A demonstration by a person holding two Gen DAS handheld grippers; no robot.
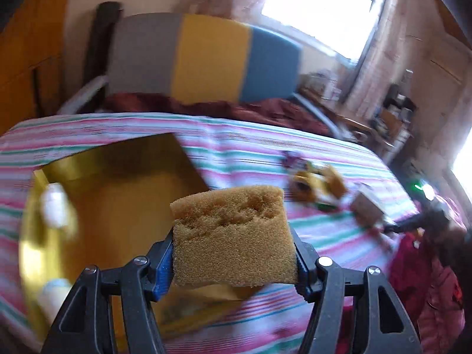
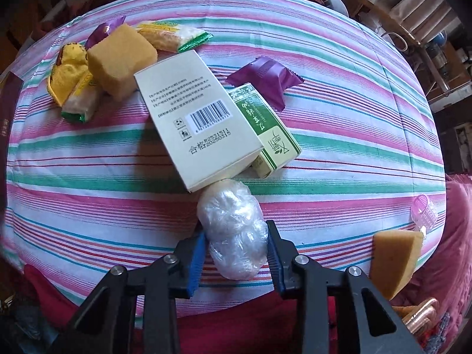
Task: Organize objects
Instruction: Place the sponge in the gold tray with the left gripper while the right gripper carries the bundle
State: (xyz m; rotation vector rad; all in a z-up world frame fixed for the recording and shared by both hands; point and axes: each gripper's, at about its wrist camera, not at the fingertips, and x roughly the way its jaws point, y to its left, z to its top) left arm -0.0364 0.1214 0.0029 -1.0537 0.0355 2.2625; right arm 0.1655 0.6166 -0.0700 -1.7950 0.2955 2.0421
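- A tan sponge [image 1: 234, 236] is clamped between the blue pads of the left gripper [image 1: 233, 261], nearest the left wrist camera, and is held in the air above the striped bedcover [image 1: 236, 141].
- An open yellow box [image 1: 124, 183] is seen just behind and to the left of that sponge, resting on the bedcover; a blurred white item [image 1: 56, 206] lies inside it.
- In the right wrist view, a clear plastic-wrapped bundle [image 2: 234, 230] is gripped between the pads of the right gripper [image 2: 236, 250], whose jaws are closed on it.
- The far end of the bundle touches a white carton with a barcode [image 2: 200, 124], which lies partly over a green-and-cream carton [image 2: 271, 129].
- A purple sachet [image 2: 265, 78] is seen just beyond the green carton.
- A sponge cube [image 2: 121, 62] sits to the upper left, among a yellow snack packet [image 2: 67, 76], a green-edged packet [image 2: 174, 37] and a second purple sachet [image 2: 103, 31].
- A sponge wedge [image 2: 395, 262] and a pink hair roller [image 2: 424, 211] lie at the right edge of the bed.
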